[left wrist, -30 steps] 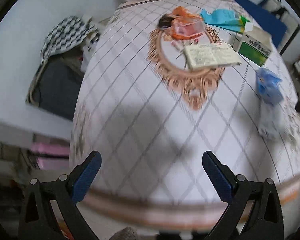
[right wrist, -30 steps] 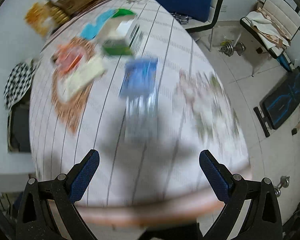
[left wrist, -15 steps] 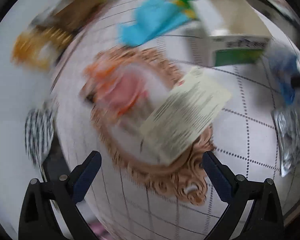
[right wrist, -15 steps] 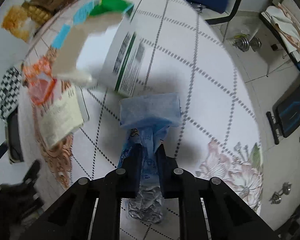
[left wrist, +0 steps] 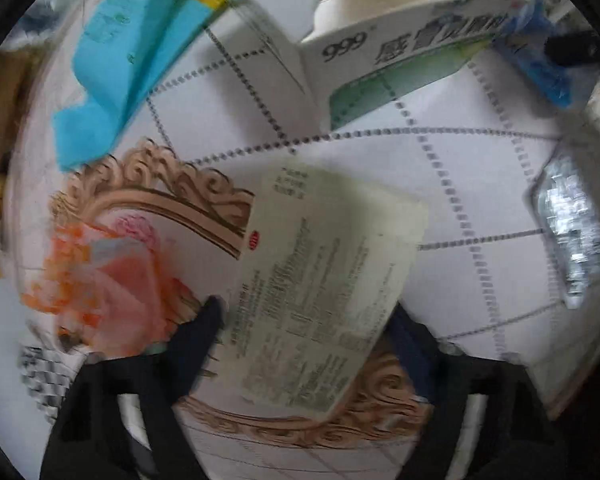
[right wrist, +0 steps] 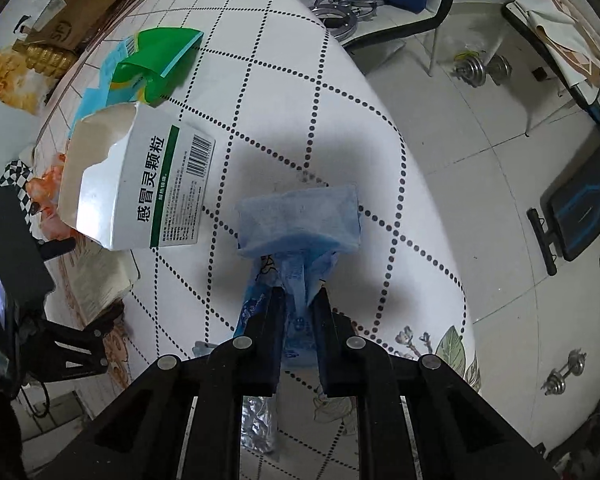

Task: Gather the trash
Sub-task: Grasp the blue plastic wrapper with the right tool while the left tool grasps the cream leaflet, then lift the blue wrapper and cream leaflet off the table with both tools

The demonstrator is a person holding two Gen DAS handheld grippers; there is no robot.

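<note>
The right gripper (right wrist: pixel 298 304) now pinches the blue wrapper (right wrist: pixel 298 220) between its fingers — one trash piece caught — while the left gripper (left wrist: pixel 308 320), fingers spread, has moved around the paper leaflet (left wrist: pixel 320 280).

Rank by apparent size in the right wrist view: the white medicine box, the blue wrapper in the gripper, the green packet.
1. White medicine box, largest.
2. Blue wrapper, pinched by the right gripper.
3. Green packet, smallest, though it lies farthest from the camera, so its true size is unsure.

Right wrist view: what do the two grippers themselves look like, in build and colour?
The right gripper is matte black plastic, angular, with round silver screw heads on its linkage. The left gripper, blurred, is black-framed with dark blue finger pads.
</note>
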